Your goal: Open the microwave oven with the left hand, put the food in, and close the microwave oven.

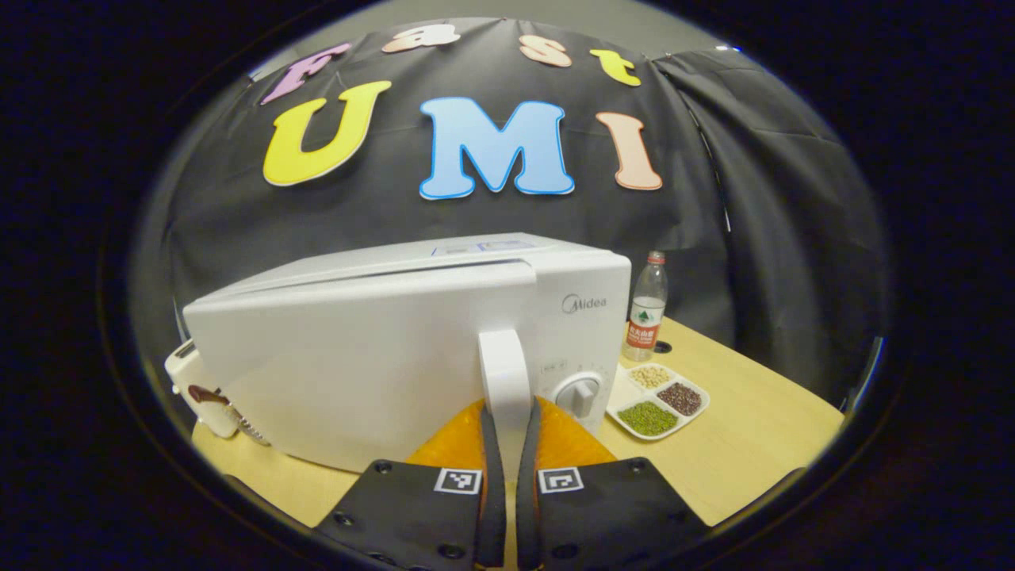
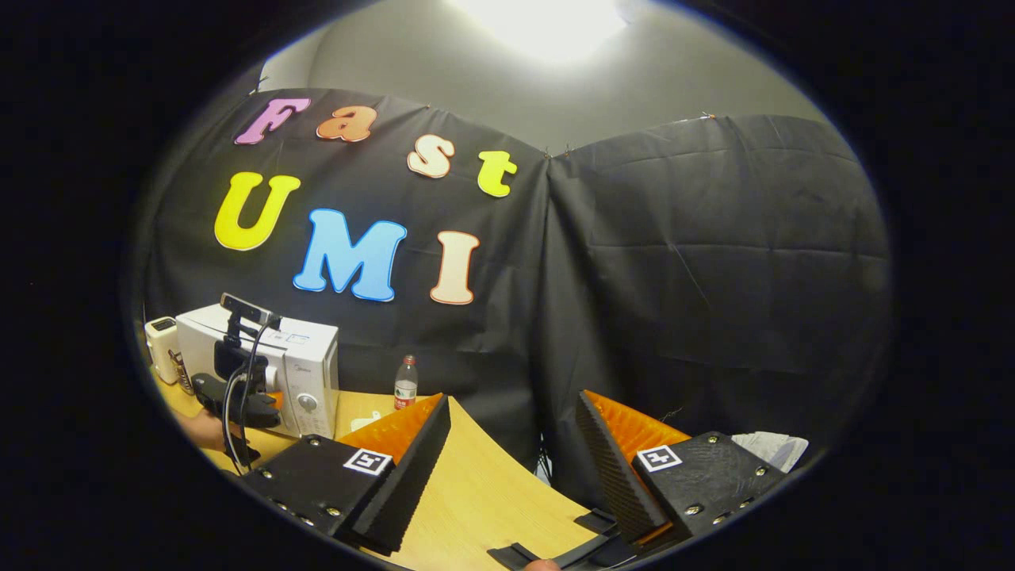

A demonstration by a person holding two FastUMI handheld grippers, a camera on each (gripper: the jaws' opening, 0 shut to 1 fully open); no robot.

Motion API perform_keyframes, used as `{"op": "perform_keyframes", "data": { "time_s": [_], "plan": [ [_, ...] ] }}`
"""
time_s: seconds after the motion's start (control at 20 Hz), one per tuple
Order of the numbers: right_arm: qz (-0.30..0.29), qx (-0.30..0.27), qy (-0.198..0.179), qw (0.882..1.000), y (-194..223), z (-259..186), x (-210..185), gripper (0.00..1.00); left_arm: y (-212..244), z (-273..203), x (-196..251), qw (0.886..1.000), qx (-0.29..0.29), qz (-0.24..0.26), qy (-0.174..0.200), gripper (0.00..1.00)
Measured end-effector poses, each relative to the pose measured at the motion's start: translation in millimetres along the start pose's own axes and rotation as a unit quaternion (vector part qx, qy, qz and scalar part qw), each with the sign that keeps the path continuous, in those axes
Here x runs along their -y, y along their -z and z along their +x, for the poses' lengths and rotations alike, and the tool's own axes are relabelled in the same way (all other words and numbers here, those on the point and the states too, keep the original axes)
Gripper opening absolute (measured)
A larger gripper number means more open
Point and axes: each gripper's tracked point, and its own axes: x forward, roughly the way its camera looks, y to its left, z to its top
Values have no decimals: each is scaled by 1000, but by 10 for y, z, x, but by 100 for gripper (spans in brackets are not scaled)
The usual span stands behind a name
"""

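At the six o'clock edge of the left gripper view, the left gripper [image 1: 507,444], black-bodied with orange finger backs and square coded tags, is clenched on the white upright bar handle [image 1: 504,373] of the white box-shaped microwave oven [image 1: 381,349]. Both fingers [image 1: 488,476] are pressed against the handle's sides. The grasp is judged to serve the opening step, since the door's top edge already stands slightly away from the casing. Just past the handle, at four o'clock of it, a round white control knob [image 1: 580,394] is seen, and the brand "Midea" can be read on the panel above.

At three o'clock of the oven, a white divided tray of green, dark and pale beans [image 1: 656,400] rests on the pale wooden table [image 1: 753,444]; this is judged to be the food, kept within easy reach of the other hand. Behind it a clear plastic water bottle with a red label [image 1: 646,309] stands upright; its label writing is too small to be made out. At nine o'clock of the oven a small white appliance [image 1: 186,381] is partly hidden.

In the right gripper view, the right gripper [image 2: 511,460] is held released, its ribbed fingers spread wide and empty above the table edge, apparently kept ready for the tray. Far off at nine o'clock the microwave and the left gripper at its front can be made out.
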Motion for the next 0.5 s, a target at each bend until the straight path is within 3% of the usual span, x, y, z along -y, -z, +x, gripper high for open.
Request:
{"op": "perform_keyframes", "data": {
  "time_s": [0.05, 0.1, 0.2, 0.25, 0.4, 0.45, 0.5],
  "plan": [
    [5, 6, -9, 1000, -22, -2, -23, 92, -16, -137, 3, 1000, 10, 4, -1, 12],
    [8, 11, -21, 1000, -40, 2, -68, 96, 0, -253, -13, 1000, 8, 8, 0, 11],
    [6, 17, -44, 999, -47, 19, -140, 96, 99, -398, -24, 1000, 0, 0, 3, 14],
    [9, 20, -54, 998, -55, 31, -149, 92, 116, -475, -33, 1000, -2, 0, 5, 12],
    [21, 23, -96, 995, -62, -14, -265, 96, 186, -775, -109, 1000, -6, -3, -2, 12],
    [20, 25, -106, 994, -54, -14, -265, 92, 219, -867, -141, 1000, -8, -5, -8, 10],
    [20, 27, -118, 992, -62, -30, -264, 96, 241, -955, -171, 1000, -8, -7, -14, 12]
  ]
}}
